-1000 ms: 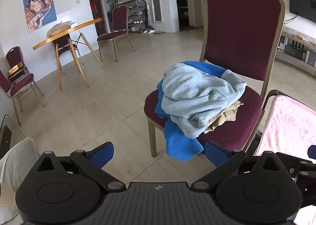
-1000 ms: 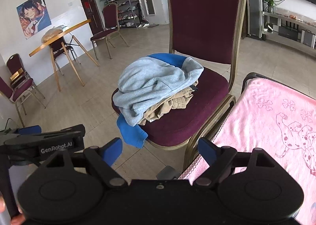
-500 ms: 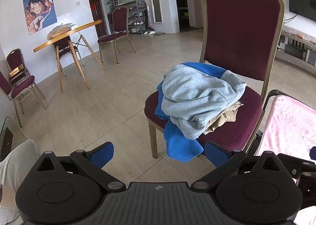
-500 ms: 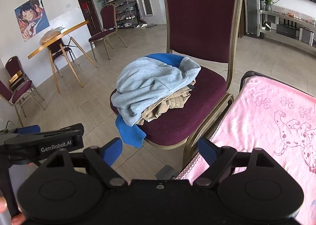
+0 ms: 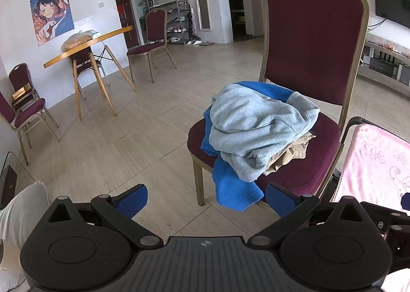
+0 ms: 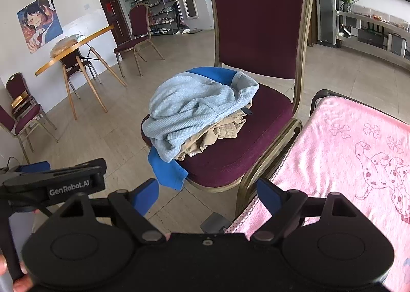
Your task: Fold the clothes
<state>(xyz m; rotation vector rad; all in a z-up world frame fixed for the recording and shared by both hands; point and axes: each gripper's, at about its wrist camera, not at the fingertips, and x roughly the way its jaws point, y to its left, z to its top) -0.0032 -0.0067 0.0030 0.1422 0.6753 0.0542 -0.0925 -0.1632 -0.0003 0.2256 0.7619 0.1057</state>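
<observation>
Nothing has been folded yet, so the first step, picking up a piece of clothing, is judged to be the one in hand. On the left, the left tongs [image 5: 206, 195] are held wide open and nothing is held in them; only the floor [image 5: 107, 143] is seen between the blue tips. A little further right, the clothes are found in a heap on the seat of the chair [image 5: 315, 43], well in front of both tongs. A pale blue top [image 5: 256, 125] is laid on the heap, a bright blue piece [image 5: 234, 189] is hung over the front edge of the seat below it, and a tan piece [image 5: 294, 152] is tucked under the right side. In the right view, the right tongs [image 6: 207, 195] are also opened wide and are empty, with the same heap seen ahead of them. Furthest right, a pink blanket [image 6: 358, 153] is spread flat just beside the chair, and it is guessed that the folding is meant to be done there. For the next move, the tongs would need to be brought forward to the heap, and the pale blue top should be pinched at an edge or a shoulder. Only one piece should be caught, so that the tan piece under it is not dragged off the seat too.
</observation>
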